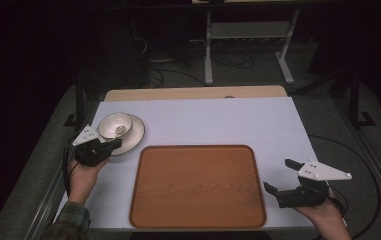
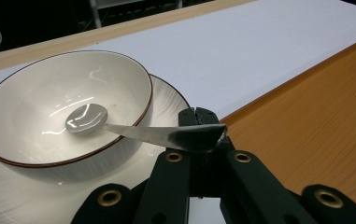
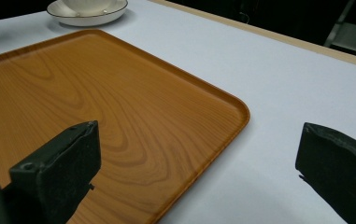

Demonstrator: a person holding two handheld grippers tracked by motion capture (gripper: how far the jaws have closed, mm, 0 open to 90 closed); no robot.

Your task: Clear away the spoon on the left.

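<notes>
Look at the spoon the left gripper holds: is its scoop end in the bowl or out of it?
In. The spoon has its scoop end inside the bowl, its handle crossing the rim into the left gripper jaws.

What Is Sitting Around the Tray

A brown wooden tray (image 1: pixel 198 187) is lying flat, and nothing is resting on it. The tray is sitting on a white table top (image 1: pixel 218 120), which is reaching out past the tray on every side. Behind the tray, at the far edge of the white top, a pale wooden strip (image 1: pixel 178 93) is running from side to side. Farther back from the tray, a white metal stand (image 1: pixel 208 50) is standing on the grey floor (image 1: pixel 328 115). Dark cables (image 1: pixel 228 60) are lying on the floor by the stand, well away from the tray.
</notes>
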